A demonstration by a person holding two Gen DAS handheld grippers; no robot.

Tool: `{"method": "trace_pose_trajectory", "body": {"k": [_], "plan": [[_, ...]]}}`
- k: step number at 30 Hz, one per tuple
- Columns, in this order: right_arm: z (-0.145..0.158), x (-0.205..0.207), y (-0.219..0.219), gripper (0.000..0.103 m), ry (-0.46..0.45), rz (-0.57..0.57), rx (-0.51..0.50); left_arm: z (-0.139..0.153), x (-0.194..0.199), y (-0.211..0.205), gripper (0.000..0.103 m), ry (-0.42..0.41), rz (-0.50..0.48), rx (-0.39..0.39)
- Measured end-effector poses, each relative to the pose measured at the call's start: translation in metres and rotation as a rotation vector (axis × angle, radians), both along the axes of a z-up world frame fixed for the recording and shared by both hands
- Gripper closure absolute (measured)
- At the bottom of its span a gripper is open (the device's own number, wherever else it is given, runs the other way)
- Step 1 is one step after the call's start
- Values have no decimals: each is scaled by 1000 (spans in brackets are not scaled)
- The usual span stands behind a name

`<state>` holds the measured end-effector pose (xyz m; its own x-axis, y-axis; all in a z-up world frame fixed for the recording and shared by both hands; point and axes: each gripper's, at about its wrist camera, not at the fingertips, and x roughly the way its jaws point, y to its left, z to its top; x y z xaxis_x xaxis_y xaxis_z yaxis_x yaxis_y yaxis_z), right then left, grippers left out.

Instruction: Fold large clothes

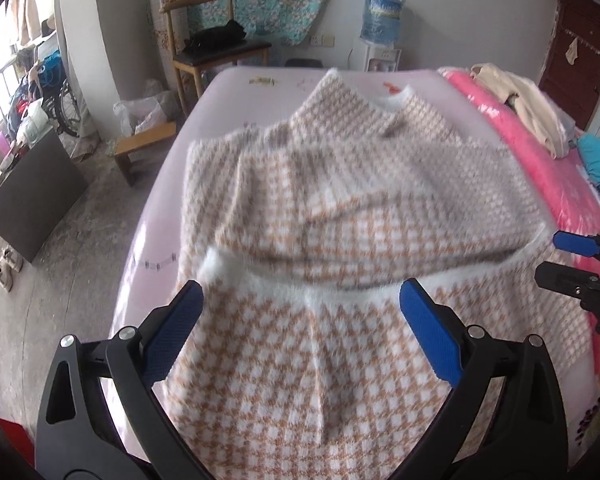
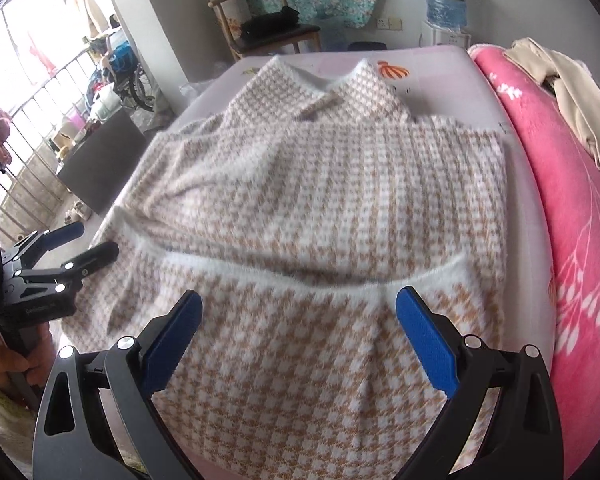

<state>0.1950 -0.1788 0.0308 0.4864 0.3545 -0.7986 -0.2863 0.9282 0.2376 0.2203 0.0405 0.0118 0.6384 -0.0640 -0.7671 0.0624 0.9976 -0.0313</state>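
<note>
Sweater (image 1: pixel 340 200) seems half-folded; my left gripper (image 1: pixel 300 308) and right gripper (image 2: pixel 298 312) gape empty, next pinching the hem at 6 o'clock.

Surface: I see a bed (image 2: pixel 520 168), pale pink sheet.
On it, centre: houndstooth sweater (image 2: pixel 320 208), partly folded.
On it, right: pink blanket (image 2: pixel 572 240), touching the sheet's edge.

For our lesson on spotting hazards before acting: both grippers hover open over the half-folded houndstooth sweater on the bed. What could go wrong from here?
1. The folded-over white hem looks uneven; a pinch by the left gripper or right gripper may catch one layer only, undoing the fold.
2. The sweater lies near the pink blanket; dragging could snag it.
</note>
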Motion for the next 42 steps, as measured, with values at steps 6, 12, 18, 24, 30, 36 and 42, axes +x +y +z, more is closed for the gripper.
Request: {"method": "trace_pose_trajectory", "body": {"k": [6, 12, 18, 24, 30, 36, 42], "plan": [[41, 39, -26, 8, -80, 10, 5, 50, 45, 4, 8, -78, -40, -47], [56, 111, -55, 8, -74, -37, 55, 65, 126, 5, 8, -79, -45, -150], [34, 215, -68, 8, 37, -70, 183, 47, 226, -5, 13, -15, -41, -251], [-1, 301, -56, 15, 125, -104, 237, 17, 317, -28, 26, 73, -34, -276], [-39, 353, -35, 39, 215, -116, 229, -20, 357, -43, 51, 147, -32, -230], [-46, 352, -25, 90, 214, -83, 235, -26, 352, -42, 83, 141, -61, -232], [-13, 326, -17, 93, 125, -30, 152, 5, 321, -52, 91, 70, -141, -177]]}}
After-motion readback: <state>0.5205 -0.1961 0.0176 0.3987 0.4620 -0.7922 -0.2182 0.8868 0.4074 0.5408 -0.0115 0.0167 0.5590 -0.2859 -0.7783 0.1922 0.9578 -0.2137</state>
